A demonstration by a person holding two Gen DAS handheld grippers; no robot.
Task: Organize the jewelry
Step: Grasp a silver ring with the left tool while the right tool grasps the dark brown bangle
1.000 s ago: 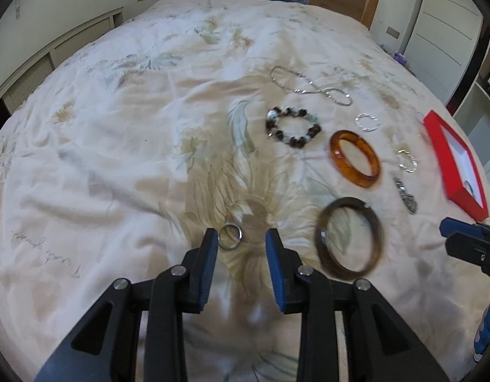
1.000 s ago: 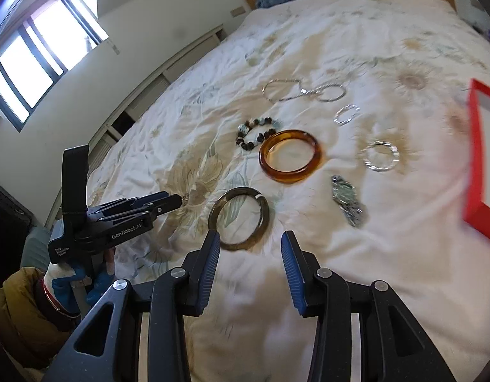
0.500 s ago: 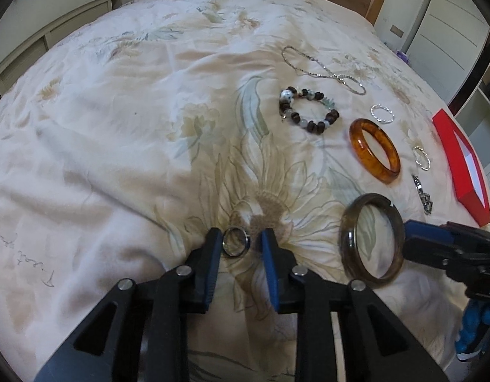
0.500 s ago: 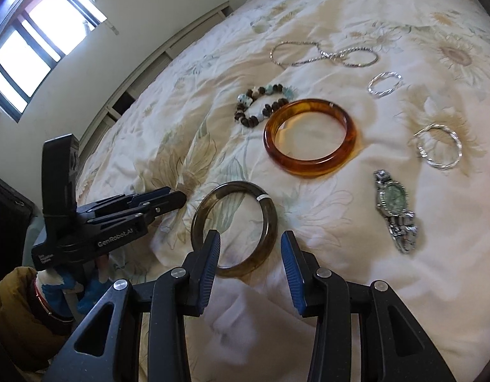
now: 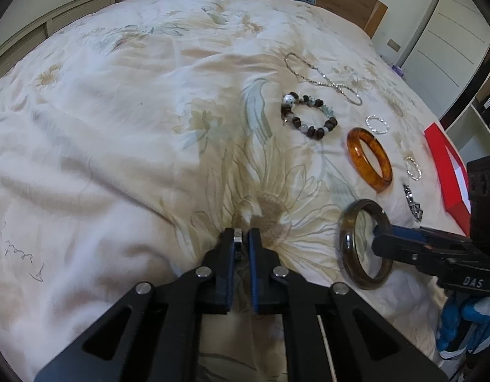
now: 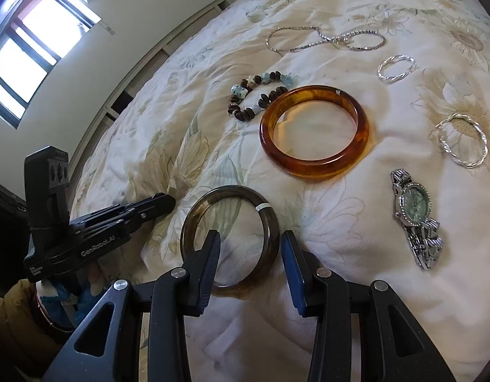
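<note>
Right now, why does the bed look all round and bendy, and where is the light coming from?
Both wrist views use fisheye lenses, which curve the bed and darken the corners. In the right wrist view, daylight enters through the window and glints off the amber bangle. Both pictures look sharp.

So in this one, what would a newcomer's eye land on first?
Probably the amber bangle, glowing mid-bedspread beside the beaded bracelet. Next, the right gripper, open astride the dark bangle's rim, and the left gripper closing on a small silver ring.
</note>
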